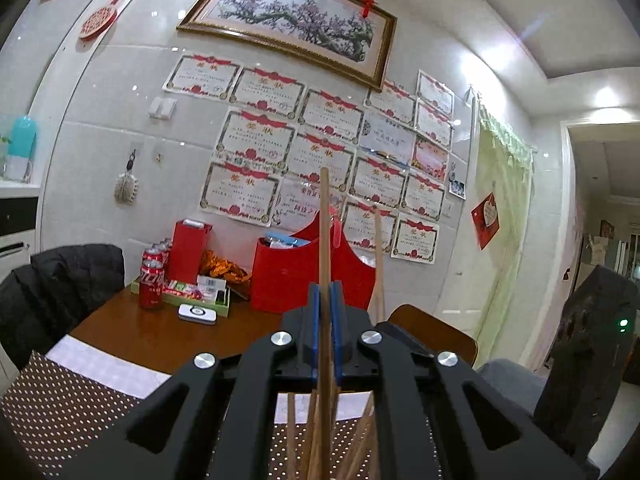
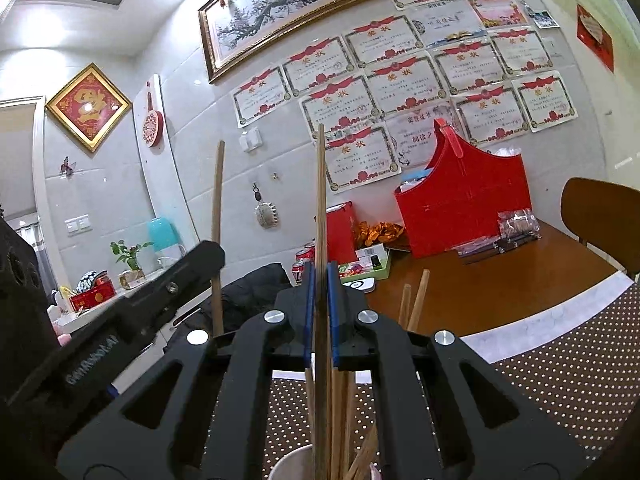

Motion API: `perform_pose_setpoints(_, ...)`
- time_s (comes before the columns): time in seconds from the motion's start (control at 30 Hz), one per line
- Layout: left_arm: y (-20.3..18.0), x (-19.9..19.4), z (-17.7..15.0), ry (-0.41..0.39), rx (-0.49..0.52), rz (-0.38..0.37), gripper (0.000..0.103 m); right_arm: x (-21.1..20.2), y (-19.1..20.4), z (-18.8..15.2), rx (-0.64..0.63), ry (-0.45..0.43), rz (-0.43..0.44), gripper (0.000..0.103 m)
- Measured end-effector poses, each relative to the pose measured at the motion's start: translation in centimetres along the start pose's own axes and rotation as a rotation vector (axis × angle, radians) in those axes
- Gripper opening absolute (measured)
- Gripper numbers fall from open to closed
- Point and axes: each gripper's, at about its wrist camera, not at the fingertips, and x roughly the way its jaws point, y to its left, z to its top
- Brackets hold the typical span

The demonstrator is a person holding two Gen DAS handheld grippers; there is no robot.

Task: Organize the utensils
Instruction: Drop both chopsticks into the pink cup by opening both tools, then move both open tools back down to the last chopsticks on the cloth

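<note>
While each wooden chopstick (image 1: pixel 325 240) (image 2: pixel 320 216) stands upright, long axis vertical, clamped between closed tongs, the left tongs (image 1: pixel 325 320) and right tongs (image 2: pixel 320 300) hold one apiece. Directly below both, more chopsticks (image 2: pixel 344 420) stand in a white cup (image 2: pixel 288 464) on the dotted placemat (image 2: pixel 560 380) covering the tabletop (image 2: pixel 500 292).

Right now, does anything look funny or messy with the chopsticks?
Nothing is spilled or broken. Each claw, left and right, pinches one chopstick standing straight up. Those in the cup below lean every which way.
</note>
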Motion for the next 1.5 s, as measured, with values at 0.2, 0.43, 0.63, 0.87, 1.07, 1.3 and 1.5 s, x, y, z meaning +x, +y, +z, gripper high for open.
perform_pose_setpoints(0.2,0.8,1.2,-1.9,0.02,-0.015,0.004,0.005,0.6,-0.5,-1.2,-0.012,0.006,-0.007,0.007)
perform_pose_setpoints(0.43,1.3,1.3,-3.1,0.031,-0.029,0.005,0.005,0.8,-0.4,-2.0,-0.029,0.011,-0.004,0.007)
perform_pose_setpoints(0.63,1.7,1.4,-3.9,0.046,-0.023,0.01,0.006,1.2,-0.4,-2.7,-0.028,0.037,-0.003,0.007)
perform_pose_setpoints(0.87,1.5,0.3,-4.0,0.04,0.008,0.037,0.033,-0.3,-0.3,-2.4,-0.041,0.047,-0.028,0.017)
perform_pose_setpoints(1.07,2.1,-3.5,-1.6,-0.028,-0.016,0.082,0.082,-4.5,-1.3,-0.3,0.0,-0.062,-0.049,0.097)
perform_pose_setpoints(1.3,-1.1,-7.6,0.4,-0.014,0.114,0.12,0.096,-8.1,-0.1,1.9,-0.041,-0.068,-0.076,0.097)
perform_pose_setpoints(1.5,-3.8,-11.1,1.4,0.028,0.164,0.176,0.097,-11.4,1.0,2.8,-0.052,-0.045,-0.101,0.097)
